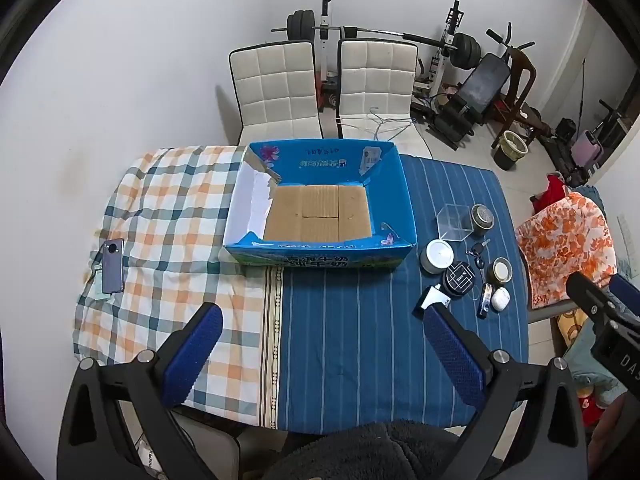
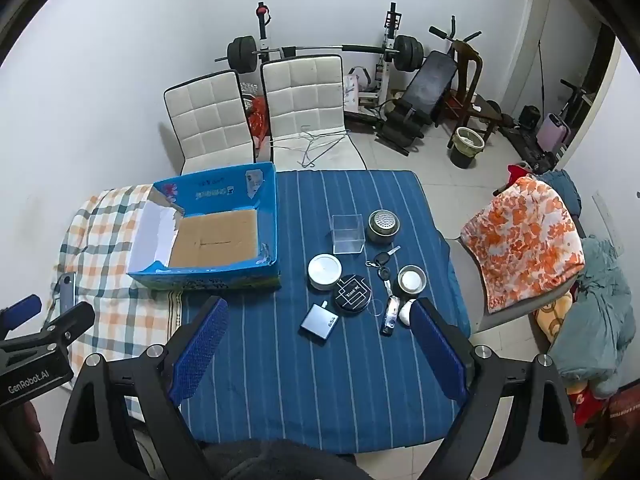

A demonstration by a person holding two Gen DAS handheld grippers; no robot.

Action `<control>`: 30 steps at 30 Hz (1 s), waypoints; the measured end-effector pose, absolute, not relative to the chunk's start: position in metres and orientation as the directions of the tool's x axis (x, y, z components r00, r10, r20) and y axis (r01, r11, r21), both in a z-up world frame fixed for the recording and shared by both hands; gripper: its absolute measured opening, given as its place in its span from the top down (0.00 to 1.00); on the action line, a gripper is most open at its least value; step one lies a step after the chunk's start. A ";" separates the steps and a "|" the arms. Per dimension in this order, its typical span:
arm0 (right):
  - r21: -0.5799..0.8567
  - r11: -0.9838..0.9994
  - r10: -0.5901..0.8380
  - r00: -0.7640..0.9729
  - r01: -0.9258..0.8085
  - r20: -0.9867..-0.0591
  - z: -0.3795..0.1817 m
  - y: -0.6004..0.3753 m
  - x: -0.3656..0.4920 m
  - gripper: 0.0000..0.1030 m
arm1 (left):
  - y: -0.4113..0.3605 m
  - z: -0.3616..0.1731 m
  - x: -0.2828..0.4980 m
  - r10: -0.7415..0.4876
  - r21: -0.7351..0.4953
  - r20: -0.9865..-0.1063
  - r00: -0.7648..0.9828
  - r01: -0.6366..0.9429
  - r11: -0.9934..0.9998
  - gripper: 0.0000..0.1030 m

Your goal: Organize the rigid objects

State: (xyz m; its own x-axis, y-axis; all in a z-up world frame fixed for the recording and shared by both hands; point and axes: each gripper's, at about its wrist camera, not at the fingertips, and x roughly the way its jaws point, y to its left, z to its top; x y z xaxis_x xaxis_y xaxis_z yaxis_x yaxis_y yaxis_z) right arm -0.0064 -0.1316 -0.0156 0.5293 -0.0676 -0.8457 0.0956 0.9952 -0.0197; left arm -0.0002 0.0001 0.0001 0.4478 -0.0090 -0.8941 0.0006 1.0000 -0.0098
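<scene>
An open blue cardboard box (image 1: pixel 394 184) (image 2: pixel 268 216) stands empty on the table. To its right lie several small rigid objects: a clear plastic cube (image 2: pixel 347 233), a metal-lidded jar (image 2: pixel 383 225), a white round tin (image 2: pixel 325 271), a black round tin (image 2: pixel 353 293), a small candle tin (image 2: pixel 411 279), car keys (image 2: pixel 383 265), a grey power bank (image 2: pixel 319 321), a lighter (image 2: pixel 390 315) and a white earbud case (image 2: pixel 406 312). My left gripper (image 1: pixel 322 328) is open and empty above the near table edge. My right gripper (image 2: pixel 318 320) is open and empty, near the objects.
A phone (image 1: pixel 113 261) lies on the checked cloth at the left. Two white chairs (image 1: pixel 280 84) stand behind the table. A chair with an orange flowered cloth (image 2: pixel 524 240) stands at the right. Gym equipment (image 2: pixel 400 56) lines the back wall.
</scene>
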 end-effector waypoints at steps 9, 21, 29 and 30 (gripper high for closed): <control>-0.040 0.996 -0.078 0.531 0.082 -0.844 -0.012 -0.124 -0.013 0.09 | 0.004 0.003 0.002 -0.012 -0.012 -0.892 0.453 0.002 1.000 0.00; -0.040 0.996 -0.075 0.548 0.076 -0.833 -0.004 -0.122 -0.013 0.09 | -0.005 0.009 0.003 0.002 0.002 -0.885 0.465 0.001 1.000 0.00; -0.026 0.997 -0.059 0.560 0.067 -0.826 0.001 -0.121 -0.013 0.09 | -0.003 0.010 0.004 -0.001 0.000 -0.885 0.467 0.001 1.000 0.00; -0.024 0.997 -0.058 0.561 0.067 -0.826 0.001 -0.122 -0.013 0.09 | -0.004 0.010 0.004 0.000 0.000 -0.884 0.468 0.000 1.000 0.00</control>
State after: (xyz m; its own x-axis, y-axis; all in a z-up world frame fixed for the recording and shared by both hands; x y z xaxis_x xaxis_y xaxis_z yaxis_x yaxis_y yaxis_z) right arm -0.0135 -0.1222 0.0006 0.5607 -0.0576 -0.8260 0.0671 0.9975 -0.0241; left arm 0.0036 -0.0037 0.0097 0.4675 0.0000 -0.8840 0.0003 1.0000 0.0002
